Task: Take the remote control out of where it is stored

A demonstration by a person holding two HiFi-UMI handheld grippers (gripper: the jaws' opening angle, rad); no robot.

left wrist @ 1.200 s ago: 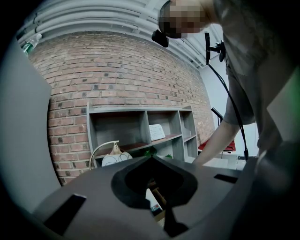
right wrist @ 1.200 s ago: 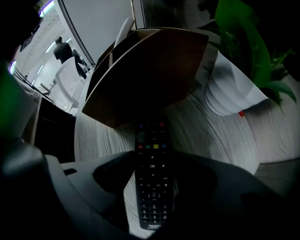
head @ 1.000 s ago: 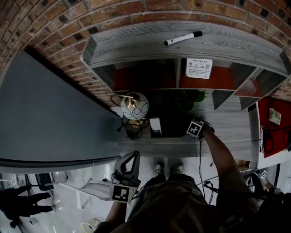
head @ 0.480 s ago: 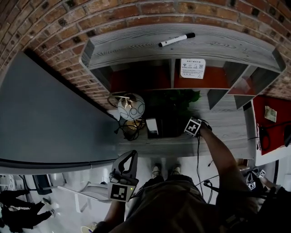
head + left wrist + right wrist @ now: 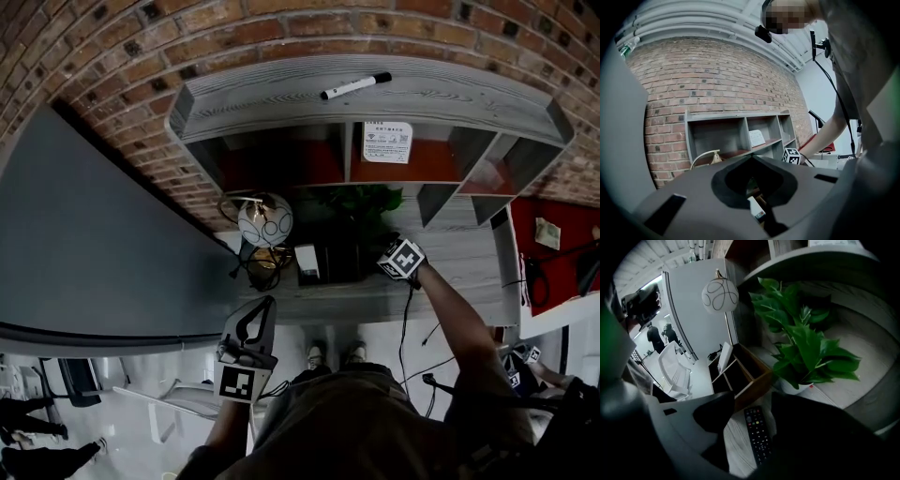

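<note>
- Remote control (image 5: 757,434), in our right gripper view, lies on the desk (image 5: 733,441) beside a wooden box (image 5: 745,376), between the right gripper (image 5: 751,400) fingers, which stand apart.
- Left gripper view: we see the left gripper (image 5: 752,158) fingertips together, holding nothing.
- Head view: our right gripper hovers by the plant (image 5: 361,202).

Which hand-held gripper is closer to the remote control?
Right. The right hand-held gripper hangs above the remote control on the shelf; the left hand-held gripper is held back off the shelf's front edge.
</note>
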